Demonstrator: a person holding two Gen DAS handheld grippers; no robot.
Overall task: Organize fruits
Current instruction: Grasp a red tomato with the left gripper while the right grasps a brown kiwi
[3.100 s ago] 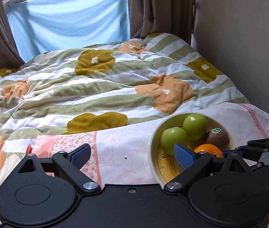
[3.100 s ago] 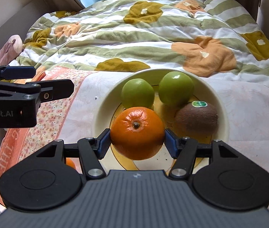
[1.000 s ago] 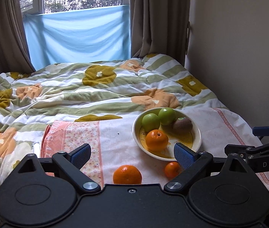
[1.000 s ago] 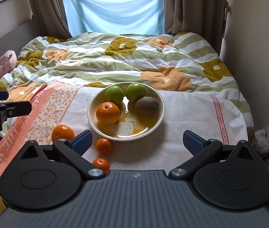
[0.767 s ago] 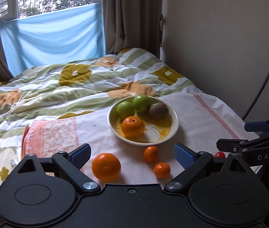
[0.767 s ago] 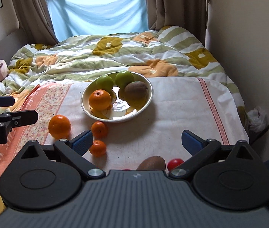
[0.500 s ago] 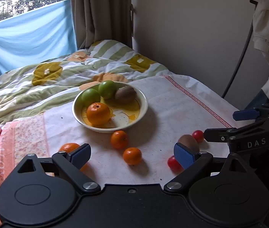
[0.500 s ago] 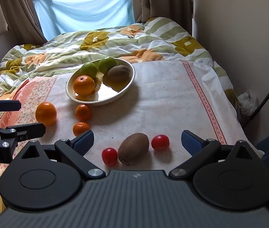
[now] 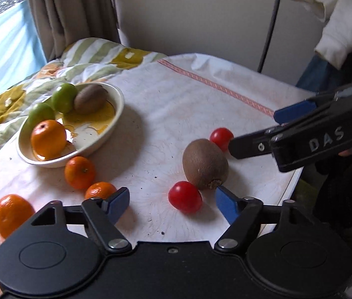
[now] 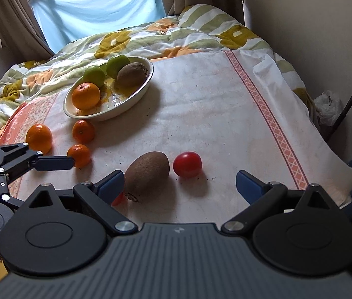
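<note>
Fruits lie scattered on the white cloth [image 10: 213,114] in front of me, and some already sit in the cream bowl [image 10: 136,94]: an orange [image 10: 86,96], two green apples [image 10: 93,74] and a kiwi [image 10: 132,74]. Loose on the cloth are a second kiwi [image 9: 204,164], two red tomatoes, two small mandarins [image 9: 79,172] near the bowl's front edge, and a larger orange [image 9: 11,214] off to the left.

My left claw [image 9: 172,203] points down at the near tomato [image 9: 185,196]. Its jaws are closing, about half spread, and the tomato sits in the gap between the blue pads, nearer the right one; neither pad presses on it. The right pad [image 9: 225,203] lies just beside the stem end of the loose kiwi; I cannot tell if it touches. The left pad lies in front of the nearer mandarin [image 9: 100,190] in this view.

My right claw [image 10: 179,183] hangs wide apart and holds nothing. From its own camera, the loose kiwi and the far tomato [image 10: 187,164] lie in the span between its pads, the kiwi just beside the left pad [image 10: 110,183], the tomato near the middle, the right pad well clear of both. From the left camera its fingers reach in from the right, one tip close to the far tomato.
</note>
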